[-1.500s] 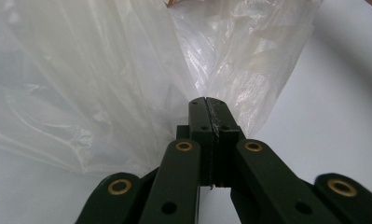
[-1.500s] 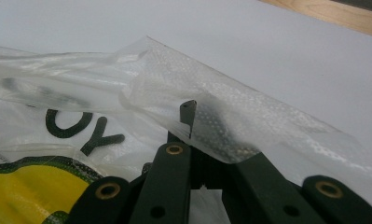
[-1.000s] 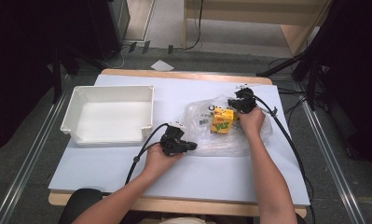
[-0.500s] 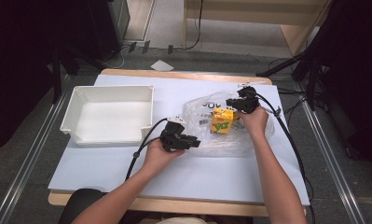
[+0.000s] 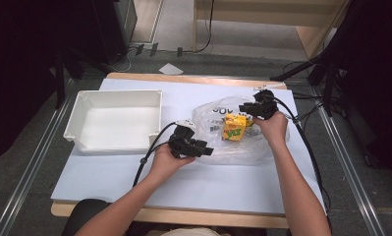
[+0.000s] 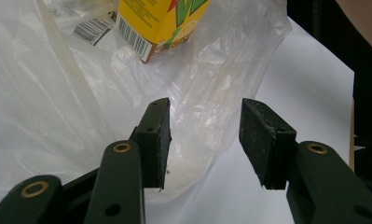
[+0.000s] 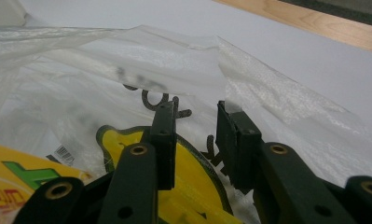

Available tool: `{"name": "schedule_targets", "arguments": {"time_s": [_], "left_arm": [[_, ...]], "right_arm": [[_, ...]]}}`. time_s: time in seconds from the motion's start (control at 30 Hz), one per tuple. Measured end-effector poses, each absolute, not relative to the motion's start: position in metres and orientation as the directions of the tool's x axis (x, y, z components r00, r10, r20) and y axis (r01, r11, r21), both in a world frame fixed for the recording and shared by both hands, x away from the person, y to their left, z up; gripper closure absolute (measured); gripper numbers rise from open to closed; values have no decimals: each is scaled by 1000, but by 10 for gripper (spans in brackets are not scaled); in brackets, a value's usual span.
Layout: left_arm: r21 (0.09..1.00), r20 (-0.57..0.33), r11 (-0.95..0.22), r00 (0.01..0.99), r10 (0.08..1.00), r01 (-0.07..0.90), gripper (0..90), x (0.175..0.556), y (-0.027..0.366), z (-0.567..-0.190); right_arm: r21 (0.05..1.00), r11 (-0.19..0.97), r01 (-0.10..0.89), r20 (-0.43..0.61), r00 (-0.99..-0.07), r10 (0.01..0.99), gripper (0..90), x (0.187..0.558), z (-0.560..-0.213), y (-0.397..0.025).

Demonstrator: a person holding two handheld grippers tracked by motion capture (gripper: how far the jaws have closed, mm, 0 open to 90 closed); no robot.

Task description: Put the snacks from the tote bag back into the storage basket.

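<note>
A crumpled clear plastic bag lies on the white table cover right of centre. A yellow juice carton stands inside it, also seen through the film in the left gripper view. My left gripper lies at the bag's near left edge and points right. Its jaws are open, with the bag's film just beyond them. My right gripper is at the bag's far edge, beside the carton. It stands open over printed film and a yellow pack.
An empty white tray stands at the left of the table. Black cables trail from both grippers, one curving toward the front edge, one down the right side. The wooden table edge runs along the back.
My left gripper has edged a little closer to the bag's near left edge. My right gripper has shifted slightly at the bag's far side. The carton has stayed put.
</note>
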State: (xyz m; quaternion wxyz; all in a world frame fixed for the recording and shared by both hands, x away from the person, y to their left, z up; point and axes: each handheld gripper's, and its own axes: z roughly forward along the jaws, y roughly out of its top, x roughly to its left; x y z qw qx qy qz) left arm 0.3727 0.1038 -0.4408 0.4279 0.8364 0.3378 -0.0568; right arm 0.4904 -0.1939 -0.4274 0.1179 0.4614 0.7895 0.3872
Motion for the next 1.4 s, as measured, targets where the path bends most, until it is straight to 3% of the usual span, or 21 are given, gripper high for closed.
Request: {"name": "schedule_targets", "arguments": {"time_s": [0.2, 0.4, 1.4], "left_arm": [[665, -394, -412, 762, 515, 622, 492, 376, 104, -440], [662, -395, -417, 763, 513, 623, 478, 377, 106, -437], [702, -330, -450, 813, 480, 551, 469, 389, 107, -394]], "right_arm": [[707, 285, 647, 186, -559, 808, 607, 486, -423, -194], [698, 295, 653, 174, -554, 814, 578, 480, -418, -197], [737, 316, 597, 157, -607, 779, 576, 418, -380, -215]]}}
